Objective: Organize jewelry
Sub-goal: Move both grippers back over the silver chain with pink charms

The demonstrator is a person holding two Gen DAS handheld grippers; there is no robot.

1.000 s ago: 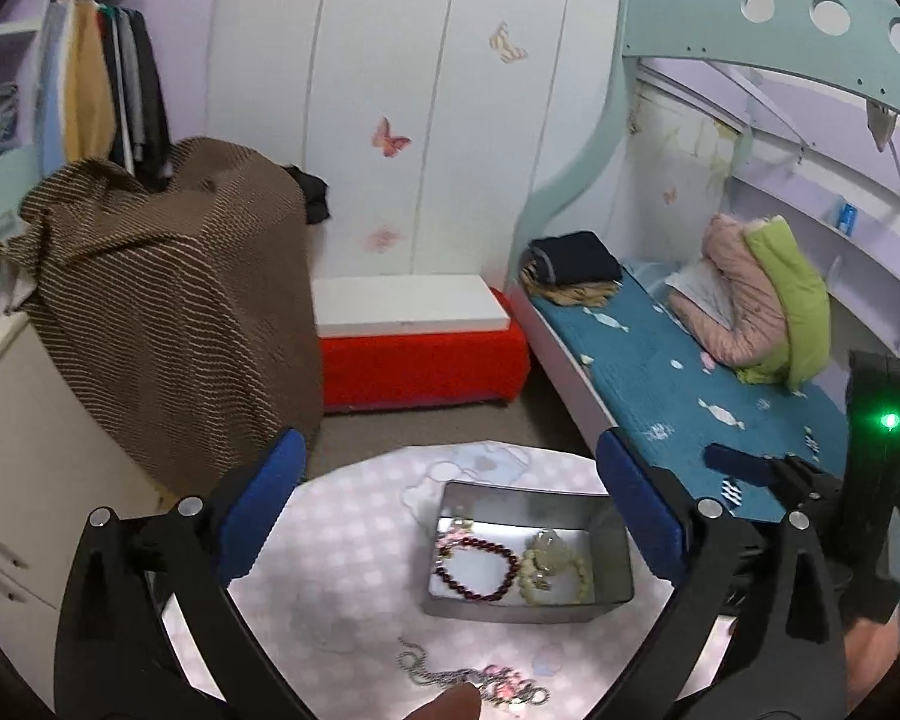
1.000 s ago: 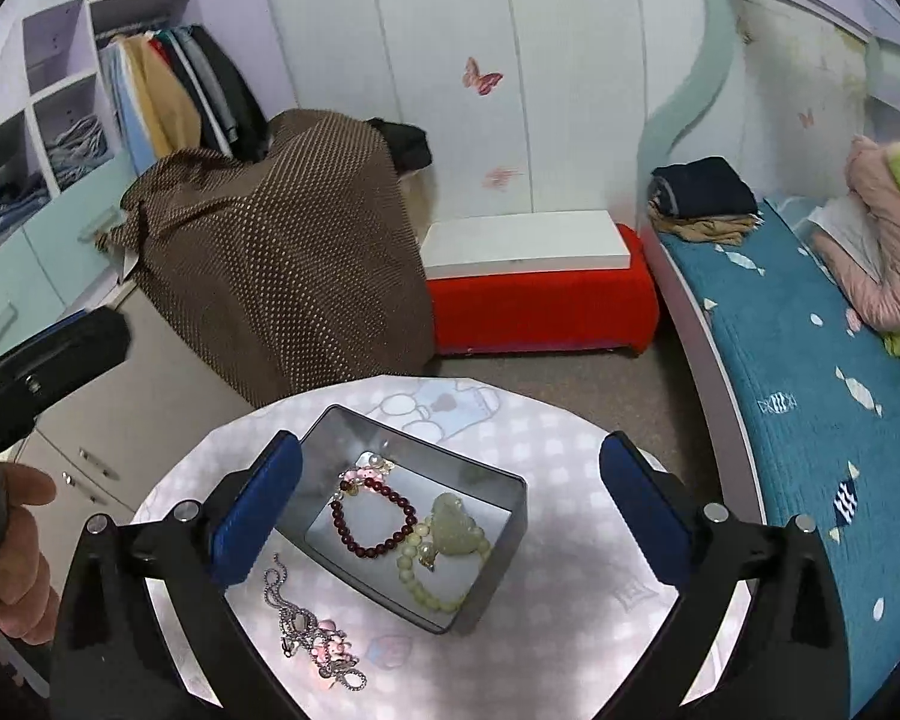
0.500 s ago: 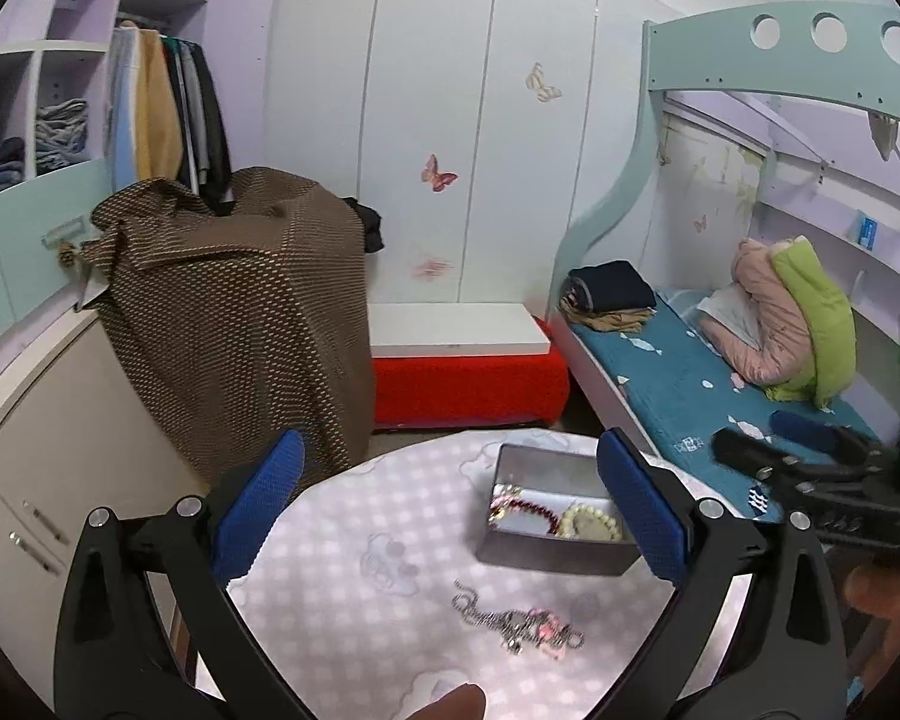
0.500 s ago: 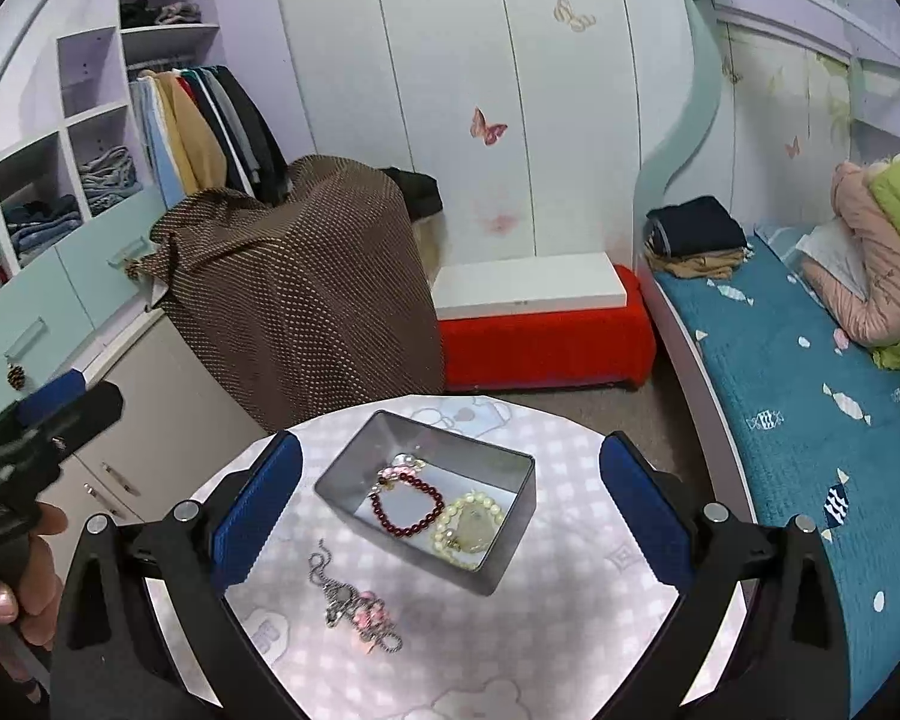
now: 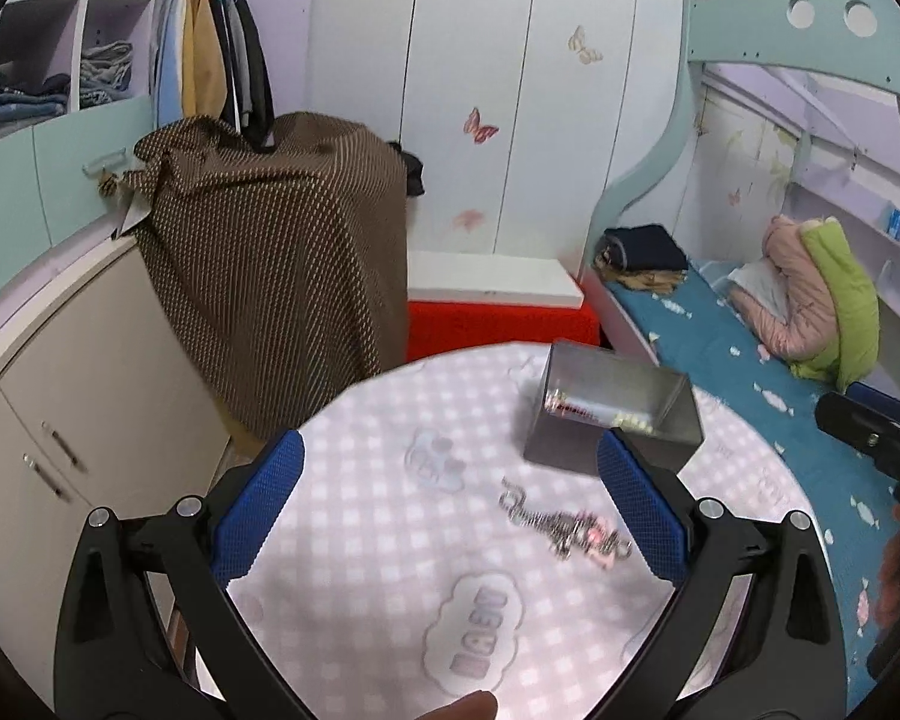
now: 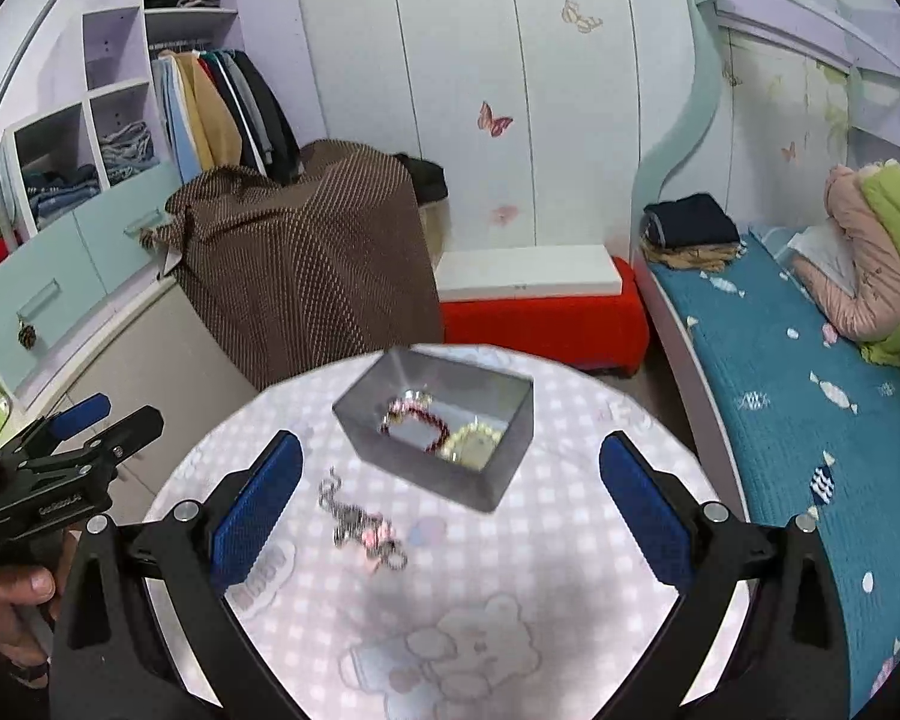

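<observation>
A grey metal box [image 6: 498, 471] stands on the round table [image 6: 570, 540] and holds a dark red bead bracelet [image 6: 435, 420] and a pale green bead bracelet [image 6: 474, 441]. The box also shows in the left wrist view [image 5: 564, 450]. A silver chain with pink charms [image 6: 363, 525] lies loose on the cloth beside the box; it also shows in the left wrist view [image 5: 570, 525]. My left gripper [image 5: 450, 504] is open and empty, above the table to the left of the chain. My right gripper [image 6: 450, 501] is open and empty, above the chain and box.
The table wears a pink checked cloth with bear prints [image 5: 480, 630]. A cabinet draped with brown cloth [image 5: 282, 276] stands to the left, a red bench [image 6: 546, 312] behind, and a bed with a blue cover [image 6: 780, 372] to the right.
Both grippers have pulled back and lowered from the box; the box and chain now sit farther away. Both stay open and empty.
</observation>
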